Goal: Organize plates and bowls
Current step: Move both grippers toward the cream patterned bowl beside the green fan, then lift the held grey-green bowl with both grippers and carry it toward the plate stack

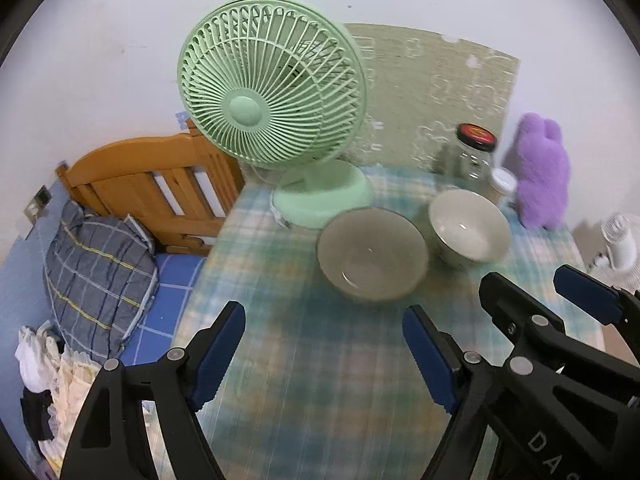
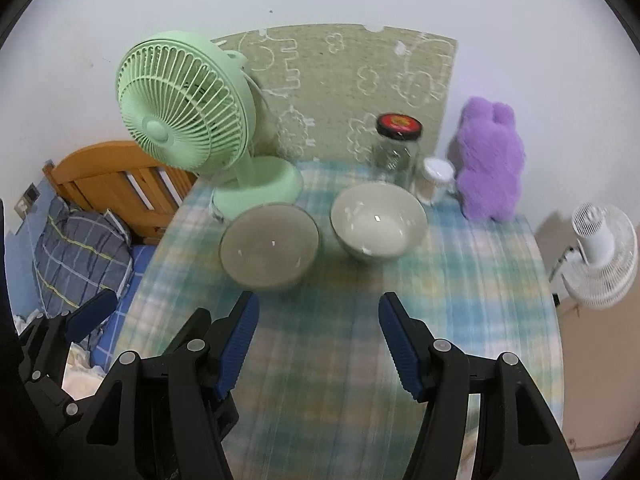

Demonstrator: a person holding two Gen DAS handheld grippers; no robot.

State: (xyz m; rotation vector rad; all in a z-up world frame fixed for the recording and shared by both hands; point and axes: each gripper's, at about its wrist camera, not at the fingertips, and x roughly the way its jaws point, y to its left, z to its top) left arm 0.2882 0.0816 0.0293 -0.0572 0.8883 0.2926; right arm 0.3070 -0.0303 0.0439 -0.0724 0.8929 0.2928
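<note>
Two empty bowls (image 2: 269, 248) (image 2: 378, 224) upright, side by side.

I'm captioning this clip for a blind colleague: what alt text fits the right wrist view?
Two empty bowls, a grey bowl and a white bowl, sit side by side on a plaid tablecloth, beyond the open, empty right gripper. Behind them stand a green fan, a glass jar and a purple plush toy.

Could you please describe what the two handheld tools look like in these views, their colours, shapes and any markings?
Both look alike: the left tool and the right tool have angular black plastic frames with triangular cut-outs and round silver pivot pins. Each finger ends in a dark blue ribbed pad. The right tool's body shows pale letters, partly cut off, in the left wrist view. No cables, sleeves or hands are visible.
</note>
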